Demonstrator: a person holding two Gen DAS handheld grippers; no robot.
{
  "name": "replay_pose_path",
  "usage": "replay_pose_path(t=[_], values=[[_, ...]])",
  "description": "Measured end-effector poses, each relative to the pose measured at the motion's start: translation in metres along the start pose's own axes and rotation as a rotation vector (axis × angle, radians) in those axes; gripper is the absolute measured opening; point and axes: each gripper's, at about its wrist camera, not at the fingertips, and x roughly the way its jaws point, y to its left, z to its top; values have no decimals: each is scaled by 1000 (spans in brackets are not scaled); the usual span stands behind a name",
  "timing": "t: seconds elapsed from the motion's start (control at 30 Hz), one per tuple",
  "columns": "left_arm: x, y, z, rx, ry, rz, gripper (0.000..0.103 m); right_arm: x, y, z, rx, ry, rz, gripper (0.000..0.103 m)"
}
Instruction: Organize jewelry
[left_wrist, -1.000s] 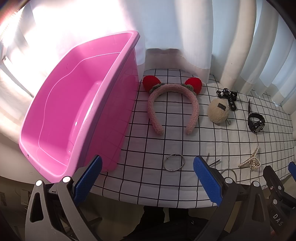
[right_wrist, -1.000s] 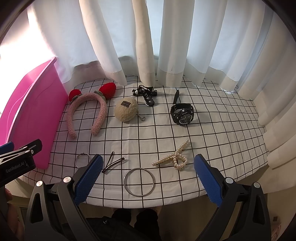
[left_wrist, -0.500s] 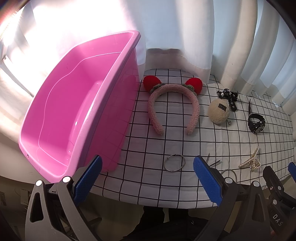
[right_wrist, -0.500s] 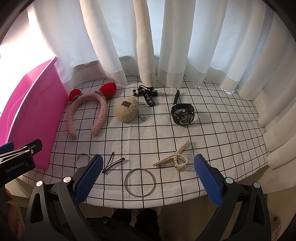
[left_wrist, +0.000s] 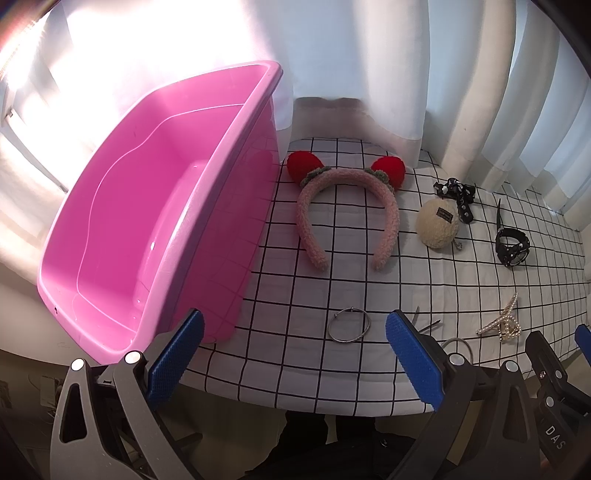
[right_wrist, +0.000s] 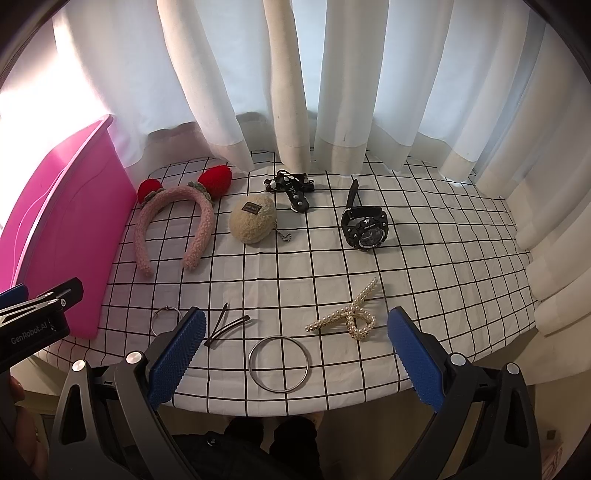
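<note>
Nothing had shifted in the last second: you held your left gripper (left_wrist: 293, 352) and right gripper (right_wrist: 293, 352) with fingers spread, empty, at the table's near edge. The jewelry (headband (right_wrist: 173, 225), watch (right_wrist: 364, 227), bangle (right_wrist: 279, 363)) still lay on the cloth (right_wrist: 443, 280), and the pink tub (left_wrist: 122, 206) at the left edge held nothing, so sorting hadn't begun.

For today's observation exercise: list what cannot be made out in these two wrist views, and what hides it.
- Large ring: left view, mostly hidden behind the left gripper's finger.
- Small ring: right view, partly covered by the right gripper's finger.
- Pink bin: right view, cut off by the edge; inside unseen.
- Watch dial: too small to read.
</note>
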Motion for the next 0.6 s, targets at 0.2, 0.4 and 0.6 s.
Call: replay_pose_path(t=[0.2,0.4,0.6], values=[[0,0,-1,-2,-1,0,97,0,-1,0,-3,-2,-1,94],[0,0,-1,-2,0,-1,97,0,0,0,-3,-2,-1,94],[0,0,0,-1,0,0,97,0,-1,0,-2,-1,0,94]])
